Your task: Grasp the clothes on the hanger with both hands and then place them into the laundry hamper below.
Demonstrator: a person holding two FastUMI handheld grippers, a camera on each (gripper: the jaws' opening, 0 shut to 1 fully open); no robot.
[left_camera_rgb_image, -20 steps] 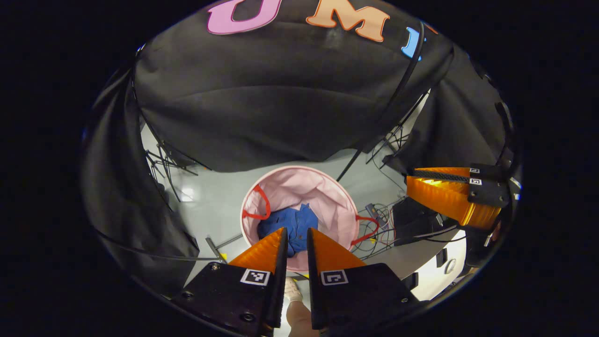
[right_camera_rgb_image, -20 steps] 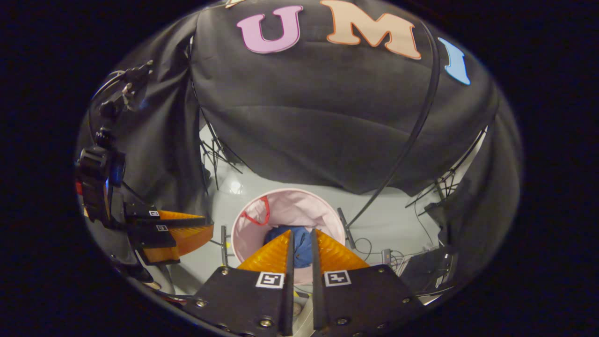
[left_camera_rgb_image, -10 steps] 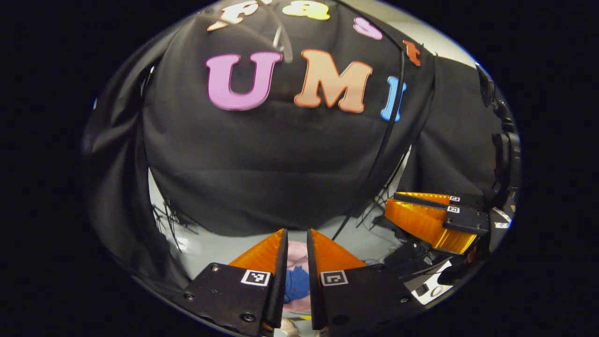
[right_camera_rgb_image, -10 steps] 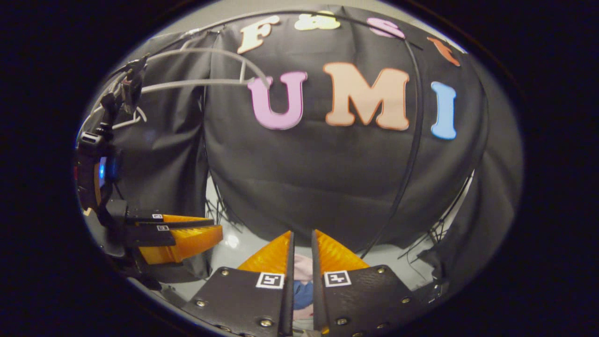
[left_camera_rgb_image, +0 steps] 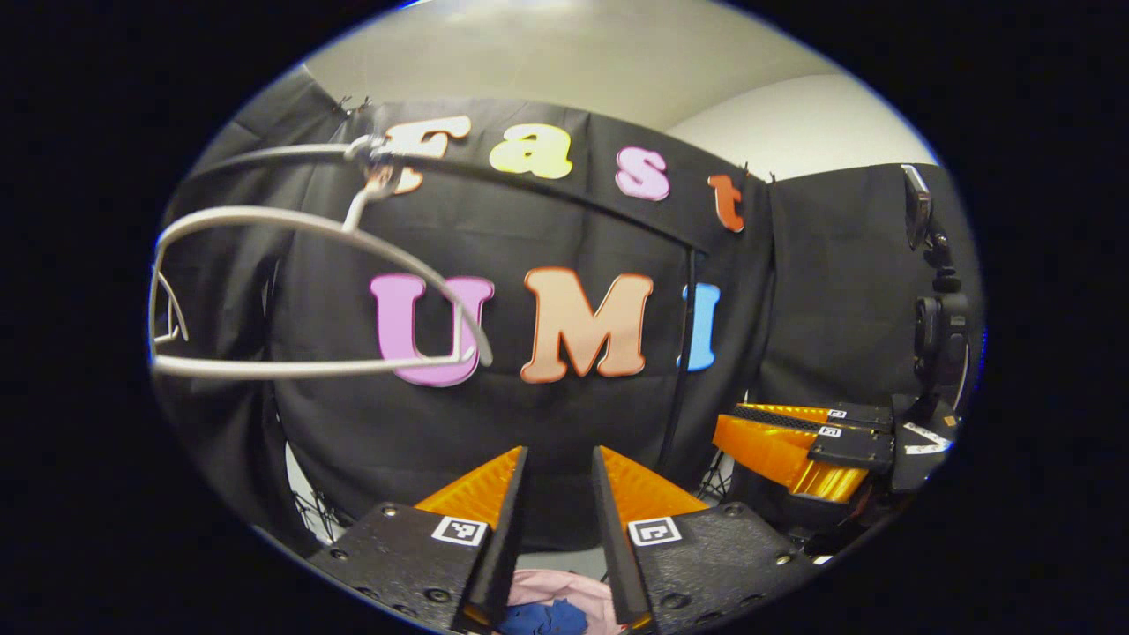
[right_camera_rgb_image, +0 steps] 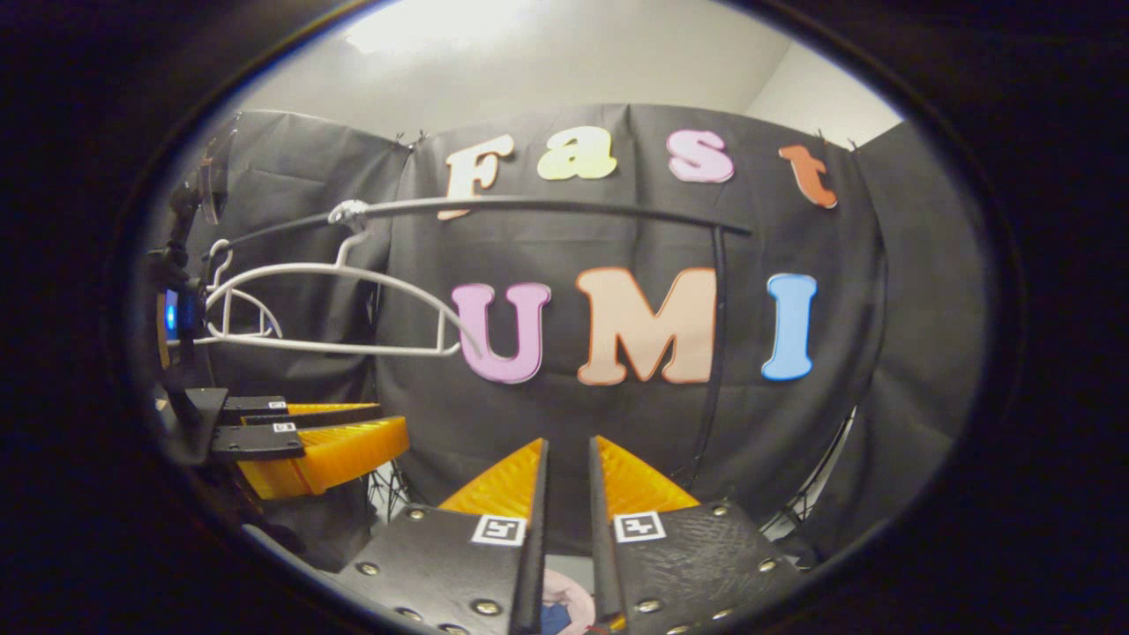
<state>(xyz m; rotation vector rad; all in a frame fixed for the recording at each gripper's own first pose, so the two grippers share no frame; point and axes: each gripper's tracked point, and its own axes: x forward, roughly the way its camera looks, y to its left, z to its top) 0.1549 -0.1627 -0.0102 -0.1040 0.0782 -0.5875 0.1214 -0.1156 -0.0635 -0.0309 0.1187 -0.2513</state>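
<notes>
In the left gripper view: looking forward at the booth wall, with the left tool held level and its two orange fingers standing a little apart, pinching nothing. Hanging bare on the rail above, a white hanger, with no garment on it. Showing at the very bottom, between the fingers, a strip of the pink laundry hamper with the blue clothes lying inside, directly below the tool, probably because of being dropped from there. Hovering at the right edge, the right tool, seen from its side. In the right gripper view: pointing the same way, the right tool with fingers nearly together but a narrow gap between them, gripping nothing. Peeping between the fingers at the bottom, a small part of the hamper and the blue cloth. Hanging at upper left, the same empty hanger; waiting below it, the left tool. Judging from this, the task is looking finished.
</notes>
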